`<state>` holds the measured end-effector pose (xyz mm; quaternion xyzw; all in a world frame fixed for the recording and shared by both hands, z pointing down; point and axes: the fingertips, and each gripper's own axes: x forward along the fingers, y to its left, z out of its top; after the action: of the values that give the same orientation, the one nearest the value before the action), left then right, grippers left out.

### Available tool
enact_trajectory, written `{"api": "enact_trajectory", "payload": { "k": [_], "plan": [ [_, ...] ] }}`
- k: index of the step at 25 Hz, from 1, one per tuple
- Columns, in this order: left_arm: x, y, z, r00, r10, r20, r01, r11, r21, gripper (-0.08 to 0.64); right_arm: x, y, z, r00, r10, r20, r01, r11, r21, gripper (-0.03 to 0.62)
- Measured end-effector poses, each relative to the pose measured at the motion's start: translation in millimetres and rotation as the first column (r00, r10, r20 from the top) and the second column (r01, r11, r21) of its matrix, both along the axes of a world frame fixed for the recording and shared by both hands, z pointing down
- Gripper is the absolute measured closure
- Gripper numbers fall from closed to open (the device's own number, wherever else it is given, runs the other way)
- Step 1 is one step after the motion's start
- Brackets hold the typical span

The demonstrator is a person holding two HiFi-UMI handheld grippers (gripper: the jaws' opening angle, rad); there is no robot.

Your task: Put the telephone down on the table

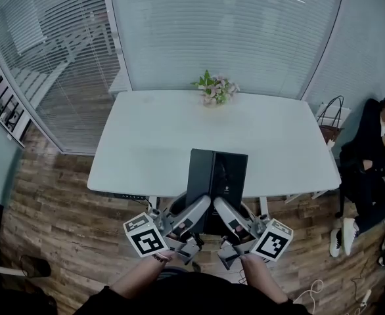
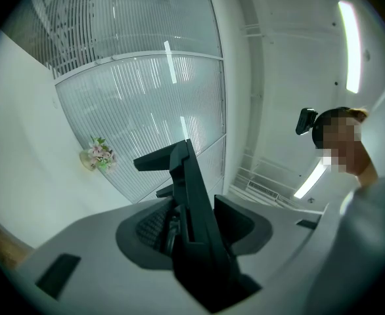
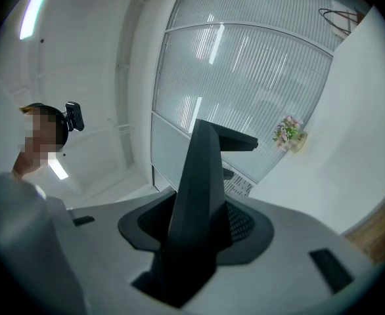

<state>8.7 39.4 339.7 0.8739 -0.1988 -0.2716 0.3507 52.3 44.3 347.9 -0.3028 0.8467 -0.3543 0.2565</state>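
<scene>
White table [image 1: 146, 136] bore flowers [image 1: 213, 89] at far edge; left gripper [image 1: 198, 210] and right gripper [image 1: 223, 211] both clamped black telephone [image 1: 217, 171] over near edge

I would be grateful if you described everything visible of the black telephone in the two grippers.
The black telephone is a flat rectangular slab, smooth and glossy like plastic, with a short black arm jutting from one face in the gripper views. The left gripper and right gripper both clamp its near end. It hangs over the near edge of the white table; whether they touch cannot be told.
</scene>
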Motion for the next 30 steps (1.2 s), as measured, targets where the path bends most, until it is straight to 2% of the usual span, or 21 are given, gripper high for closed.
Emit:
{"api": "enact_trajectory", "payload": {
  "k": [10,30],
  "plan": [
    [7.6,-49.9,3.3,1.000,0.030,0.001,-0.030,1.000,0.005,0.359,7.3,-49.0,3.0,0.999,0.034,0.003,-0.034,0.999,0.005,0.405],
    [-1.0,-171.1,1.7,0.999,0.043,0.001,-0.043,0.999,-0.011,0.359,-1.8,-169.6,1.1,0.999,0.046,0.006,-0.046,0.999,-0.012,0.405]
  ]
}}
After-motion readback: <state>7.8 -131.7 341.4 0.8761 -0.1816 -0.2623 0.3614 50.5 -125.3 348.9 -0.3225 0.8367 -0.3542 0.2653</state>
